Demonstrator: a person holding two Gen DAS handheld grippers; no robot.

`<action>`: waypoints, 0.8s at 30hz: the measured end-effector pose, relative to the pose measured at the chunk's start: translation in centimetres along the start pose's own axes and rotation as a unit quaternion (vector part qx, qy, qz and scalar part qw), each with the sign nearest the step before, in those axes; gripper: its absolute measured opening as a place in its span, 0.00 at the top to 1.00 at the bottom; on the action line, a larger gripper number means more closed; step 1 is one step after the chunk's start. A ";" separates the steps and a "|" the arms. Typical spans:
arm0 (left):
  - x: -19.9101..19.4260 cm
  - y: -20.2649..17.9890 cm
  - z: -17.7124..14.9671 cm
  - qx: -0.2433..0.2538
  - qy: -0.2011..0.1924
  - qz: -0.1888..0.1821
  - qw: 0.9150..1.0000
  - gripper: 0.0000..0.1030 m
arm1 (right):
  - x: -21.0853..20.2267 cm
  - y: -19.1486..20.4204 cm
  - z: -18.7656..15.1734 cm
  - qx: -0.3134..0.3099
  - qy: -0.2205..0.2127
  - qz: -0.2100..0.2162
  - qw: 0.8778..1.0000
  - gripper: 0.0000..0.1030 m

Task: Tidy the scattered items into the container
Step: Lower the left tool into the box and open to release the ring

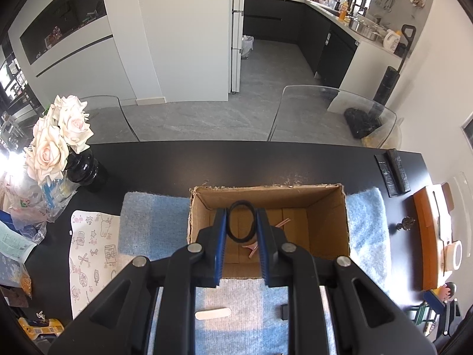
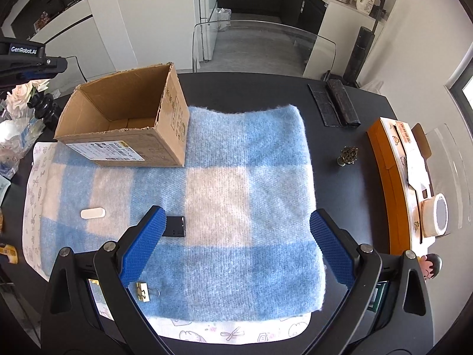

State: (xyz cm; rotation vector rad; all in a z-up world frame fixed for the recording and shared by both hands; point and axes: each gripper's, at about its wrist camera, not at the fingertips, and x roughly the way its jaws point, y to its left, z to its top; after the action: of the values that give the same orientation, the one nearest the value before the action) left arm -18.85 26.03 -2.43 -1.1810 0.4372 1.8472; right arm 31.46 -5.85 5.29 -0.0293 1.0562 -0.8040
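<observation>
Left gripper (image 1: 241,222) pinches a black ring (image 1: 241,220) directly above the open box (image 1: 325,222).
The ring stands upright between the fingers; the right gripper (image 2: 236,248), its fingers spread and empty, is farther away.

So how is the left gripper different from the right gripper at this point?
The left gripper is nearly closed on a black ring; the right gripper stands wide open with nothing between its pads. The left gripper is over the open cardboard box; the right gripper is over the blue checked cloth. Both have black arms and blue textured pads.
</observation>
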 end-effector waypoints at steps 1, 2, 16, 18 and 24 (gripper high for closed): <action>0.1 -0.1 0.0 0.001 0.001 0.000 1.000 0.81 | -0.1 -0.1 -0.1 0.002 0.000 -0.001 1.000 0.04; 0.3 -0.2 0.1 0.002 0.003 0.000 1.000 0.81 | -0.2 -0.2 -0.1 0.003 -0.001 -0.001 1.000 0.04; 0.7 -0.8 0.4 0.015 0.001 0.016 1.000 0.78 | -1.1 -0.2 0.6 0.021 -0.004 -0.010 1.000 0.04; 0.7 -0.8 0.4 0.017 0.002 0.031 0.999 0.70 | -1.2 -0.3 0.6 0.023 -0.004 -0.011 1.000 0.04; 0.7 -0.3 0.2 0.013 0.000 0.027 1.000 0.09 | -1.4 -0.1 0.8 0.026 -0.004 -0.012 1.000 0.04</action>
State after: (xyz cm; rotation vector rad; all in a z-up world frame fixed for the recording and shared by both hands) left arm -18.87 26.69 -2.91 -1.1619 0.4956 1.8822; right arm 31.69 -5.28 6.81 -0.0017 1.0291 -0.8521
